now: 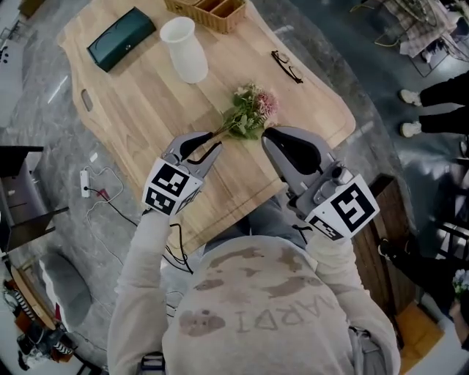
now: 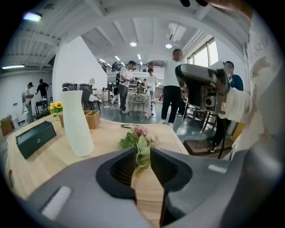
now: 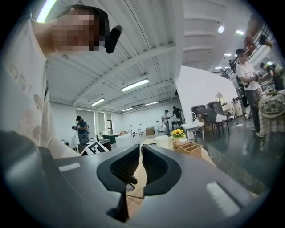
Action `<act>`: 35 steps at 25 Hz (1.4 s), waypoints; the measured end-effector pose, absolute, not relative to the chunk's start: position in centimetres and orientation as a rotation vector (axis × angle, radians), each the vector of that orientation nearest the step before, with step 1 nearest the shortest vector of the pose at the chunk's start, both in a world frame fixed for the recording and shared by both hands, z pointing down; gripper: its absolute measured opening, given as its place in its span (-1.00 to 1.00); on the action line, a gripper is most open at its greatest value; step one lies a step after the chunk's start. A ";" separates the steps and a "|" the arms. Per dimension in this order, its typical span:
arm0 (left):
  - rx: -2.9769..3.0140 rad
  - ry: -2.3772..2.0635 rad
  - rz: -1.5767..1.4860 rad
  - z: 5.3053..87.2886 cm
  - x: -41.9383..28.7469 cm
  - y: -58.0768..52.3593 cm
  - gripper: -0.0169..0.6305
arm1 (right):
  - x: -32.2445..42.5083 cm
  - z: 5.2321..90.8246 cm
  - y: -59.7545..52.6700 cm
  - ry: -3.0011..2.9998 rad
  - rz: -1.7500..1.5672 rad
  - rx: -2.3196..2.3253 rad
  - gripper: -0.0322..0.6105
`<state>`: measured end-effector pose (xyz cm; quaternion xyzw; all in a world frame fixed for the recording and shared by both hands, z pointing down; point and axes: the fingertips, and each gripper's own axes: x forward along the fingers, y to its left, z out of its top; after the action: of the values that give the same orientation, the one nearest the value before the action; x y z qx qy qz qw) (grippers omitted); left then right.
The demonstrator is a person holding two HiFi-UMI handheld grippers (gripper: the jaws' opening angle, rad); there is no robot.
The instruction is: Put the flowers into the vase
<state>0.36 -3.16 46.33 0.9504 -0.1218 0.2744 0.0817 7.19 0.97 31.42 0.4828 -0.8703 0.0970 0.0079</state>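
Note:
A small bunch of pink flowers [image 1: 251, 110] with green leaves lies on the wooden table [image 1: 146, 110], its stem pointing toward me. My left gripper [image 1: 212, 142] is shut on that stem. In the left gripper view the leaves and blossoms [image 2: 138, 138] stick out past the narrow gap between the jaws of the left gripper [image 2: 142, 152]. The tall white vase [image 1: 186, 49] stands upright further back on the table, left of the flowers [image 2: 77, 122]. My right gripper [image 1: 268, 136] hovers just right of the flowers, shut with nothing between its jaws [image 3: 141, 149].
A dark green case [image 1: 121, 38] lies at the table's far left. A wicker basket [image 1: 209, 11] sits at the far edge and black glasses [image 1: 287, 66] lie at the right. A power strip [image 1: 86, 183] lies on the floor. People stand behind the table [image 2: 171, 84].

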 end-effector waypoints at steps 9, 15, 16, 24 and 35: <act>2.761 -0.196 1.196 53.2 2.0 -4.9 -0.63 | 10.3 33.7 -0.9 -2.692 0.405 1.562 -0.79; 2.678 -0.124 1.377 56.4 2.8 -5.6 -0.61 | 11.9 34.3 -1.3 -2.677 0.436 1.589 -0.79; 2.663 -0.109 1.410 56.9 2.9 -5.6 -0.61 | 12.1 34.4 -1.4 -2.676 0.438 1.593 -0.79; 2.585 -0.081 1.610 58.9 3.7 -6.0 -0.62 | 13.3 35.2 -1.0 -2.658 0.461 1.609 -0.79; 2.460 -0.106 1.825 60.1 3.8 -6.5 -0.80 | 14.1 35.3 -0.6 -2.660 0.467 1.615 -0.78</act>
<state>3.84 -6.48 60.14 0.8021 -0.0345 0.5950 0.0383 14.15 -0.55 35.26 0.5133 -0.8453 0.1485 -0.0027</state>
